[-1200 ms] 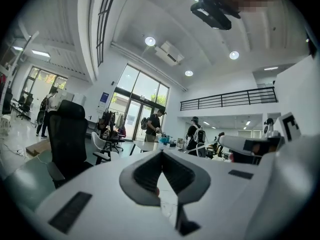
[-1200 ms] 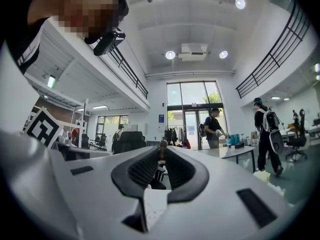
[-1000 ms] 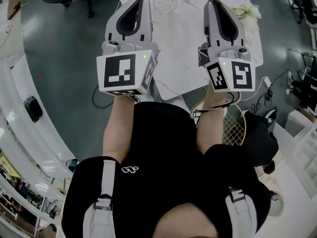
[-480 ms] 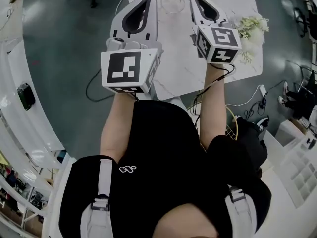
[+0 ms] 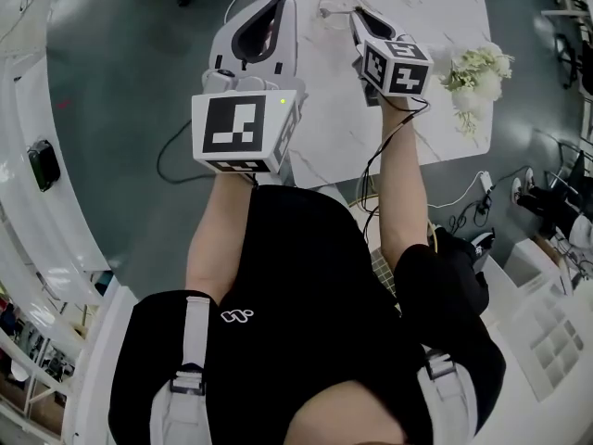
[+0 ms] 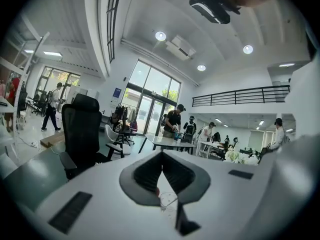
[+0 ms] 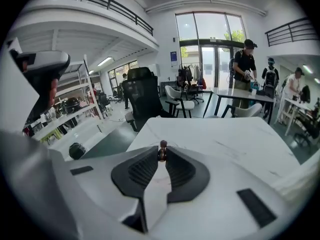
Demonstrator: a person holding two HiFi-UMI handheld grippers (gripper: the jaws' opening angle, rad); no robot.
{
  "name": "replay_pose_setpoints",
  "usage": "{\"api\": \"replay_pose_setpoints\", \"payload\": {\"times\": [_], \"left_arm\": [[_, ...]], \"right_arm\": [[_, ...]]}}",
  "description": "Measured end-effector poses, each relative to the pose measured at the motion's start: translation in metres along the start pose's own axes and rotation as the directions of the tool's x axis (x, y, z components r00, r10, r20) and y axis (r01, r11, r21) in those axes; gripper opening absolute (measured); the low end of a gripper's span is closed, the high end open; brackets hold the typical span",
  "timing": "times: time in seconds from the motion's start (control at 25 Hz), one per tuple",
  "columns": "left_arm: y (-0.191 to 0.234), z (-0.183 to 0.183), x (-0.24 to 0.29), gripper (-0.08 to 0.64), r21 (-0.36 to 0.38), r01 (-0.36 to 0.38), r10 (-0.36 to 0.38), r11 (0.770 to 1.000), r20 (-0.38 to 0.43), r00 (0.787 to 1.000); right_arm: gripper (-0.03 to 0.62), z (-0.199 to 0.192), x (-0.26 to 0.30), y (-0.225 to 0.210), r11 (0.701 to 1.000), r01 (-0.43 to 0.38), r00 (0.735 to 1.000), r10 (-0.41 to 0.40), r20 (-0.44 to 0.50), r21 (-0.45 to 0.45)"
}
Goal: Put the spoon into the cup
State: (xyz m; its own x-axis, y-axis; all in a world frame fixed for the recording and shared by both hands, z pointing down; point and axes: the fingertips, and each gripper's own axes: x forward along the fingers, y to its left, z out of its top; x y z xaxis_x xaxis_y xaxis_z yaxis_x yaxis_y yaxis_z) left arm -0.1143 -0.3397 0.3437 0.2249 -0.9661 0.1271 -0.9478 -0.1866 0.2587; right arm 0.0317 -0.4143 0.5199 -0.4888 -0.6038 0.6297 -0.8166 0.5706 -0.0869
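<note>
Head view: my right hand-held gripper (image 5: 356,13) is just beside the clear cup (image 5: 329,9); the left hand-held gripper (image 5: 277,0) hangs over the tabletop's (image 5: 435,7) left edge, with open floor (image 5: 130,72) beyond. Left gripper view: jaws pressed together, the cup low behind them. Right gripper view: jaws pinch the spoon (image 7: 162,152), with bare tabletop ahead.
</note>
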Motion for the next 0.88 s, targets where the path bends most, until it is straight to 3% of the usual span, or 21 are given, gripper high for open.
{"api": "replay_pose_setpoints", "payload": {"times": [0.2,0.36,0.48,0.68,0.88], "left_arm": [[0.002,0.001,-0.001,0.017,-0.004,-0.004,0.004,1.000,0.001,1.000],[0.005,0.003,-0.004,0.016,-0.003,-0.007,0.007,1.000,0.005,1.000],[0.007,0.006,-0.008,0.016,-0.004,-0.009,0.009,1.000,0.010,1.000],[0.005,0.007,-0.008,0.017,-0.002,-0.003,0.003,1.000,0.013,1.000],[-0.001,0.007,-0.006,0.016,0.000,0.004,-0.004,1.000,0.013,1.000]], "right_arm": [[0.057,-0.008,0.012,-0.003,0.999,-0.006,1.000,0.007,-0.029,0.037],[0.064,-0.010,0.017,-0.009,0.998,0.037,0.999,-0.036,-0.019,0.056],[0.149,-0.015,0.020,-0.014,0.995,0.073,0.997,-0.071,-0.028,0.074],[0.237,-0.025,0.026,-0.021,0.992,0.097,0.994,-0.092,-0.058,0.084],[0.258,-0.033,0.027,-0.030,0.983,0.111,0.993,-0.105,-0.052,0.143]]}}
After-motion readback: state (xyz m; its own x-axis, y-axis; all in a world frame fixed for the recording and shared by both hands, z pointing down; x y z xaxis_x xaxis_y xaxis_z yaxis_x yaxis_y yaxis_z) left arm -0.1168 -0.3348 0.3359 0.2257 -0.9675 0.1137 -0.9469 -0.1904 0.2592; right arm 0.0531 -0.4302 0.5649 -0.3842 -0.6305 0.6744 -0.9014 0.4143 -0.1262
